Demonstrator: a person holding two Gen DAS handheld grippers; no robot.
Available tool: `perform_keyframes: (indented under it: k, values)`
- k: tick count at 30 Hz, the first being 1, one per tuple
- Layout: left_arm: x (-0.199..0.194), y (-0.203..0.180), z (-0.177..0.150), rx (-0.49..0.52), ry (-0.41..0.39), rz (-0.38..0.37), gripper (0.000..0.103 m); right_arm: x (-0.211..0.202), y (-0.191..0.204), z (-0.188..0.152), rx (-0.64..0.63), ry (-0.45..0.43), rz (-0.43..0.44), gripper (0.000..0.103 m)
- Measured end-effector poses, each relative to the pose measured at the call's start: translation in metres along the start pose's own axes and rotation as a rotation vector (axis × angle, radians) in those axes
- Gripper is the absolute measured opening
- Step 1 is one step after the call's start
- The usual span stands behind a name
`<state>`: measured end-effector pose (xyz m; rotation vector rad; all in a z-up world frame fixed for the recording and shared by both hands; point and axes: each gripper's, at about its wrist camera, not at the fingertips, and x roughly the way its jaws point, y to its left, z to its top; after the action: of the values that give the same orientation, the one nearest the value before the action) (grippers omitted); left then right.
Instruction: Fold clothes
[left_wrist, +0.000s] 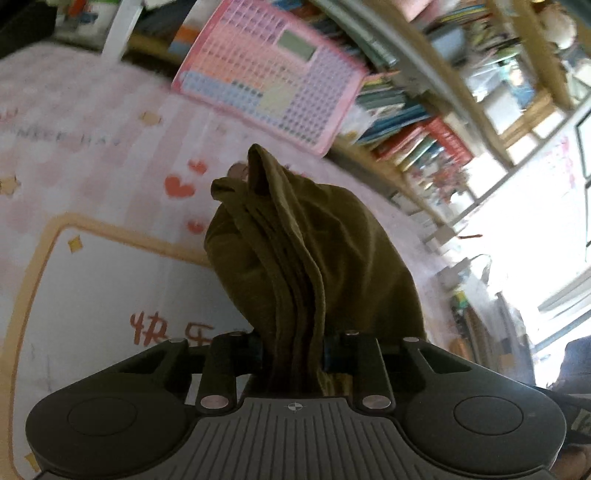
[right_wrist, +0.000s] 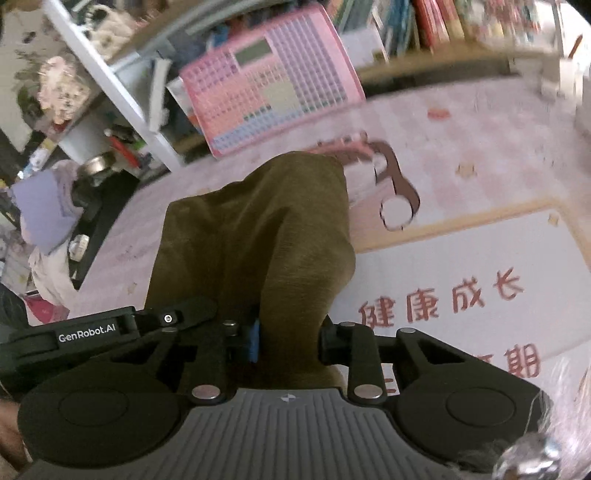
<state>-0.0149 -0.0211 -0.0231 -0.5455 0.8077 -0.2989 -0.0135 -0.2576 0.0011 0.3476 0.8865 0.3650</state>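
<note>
A pink toy board (left_wrist: 269, 74) with many small buttons leans against a shelf of books (left_wrist: 417, 136), behind the work. The olive-green garment (left_wrist: 306, 251) hangs in bunched folds from the left claw (left_wrist: 293, 354), which is closed on it. The right claw (right_wrist: 288, 339) grips the same cloth. Below lies a pink play mat (left_wrist: 92, 122) with red hearts and Chinese characters.

Free room and obstacles, placed from the pink board (right_wrist: 271, 88). The board leans on the bookshelf (left_wrist: 424, 136), closing the mat's (right_wrist: 461, 147) far edge. A white post (right_wrist: 122, 96) stands just left of it. The mat before the board lies open, save where the olive cloth (right_wrist: 258, 236) hangs bunched from both grippers, filling the middle.
</note>
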Motion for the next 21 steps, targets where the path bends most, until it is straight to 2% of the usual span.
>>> perform_keyframes:
  k: [5,21]
  values:
    - [-0.013,-0.007,-0.001,0.034,-0.026,-0.016,0.024,-0.019,0.013,-0.004,-0.062,-0.065,-0.004,0.026]
    - [-0.016,-0.018,-0.011,0.074,-0.008,-0.023,0.025,-0.037,0.008,-0.02,-0.036,-0.088,-0.02,0.026]
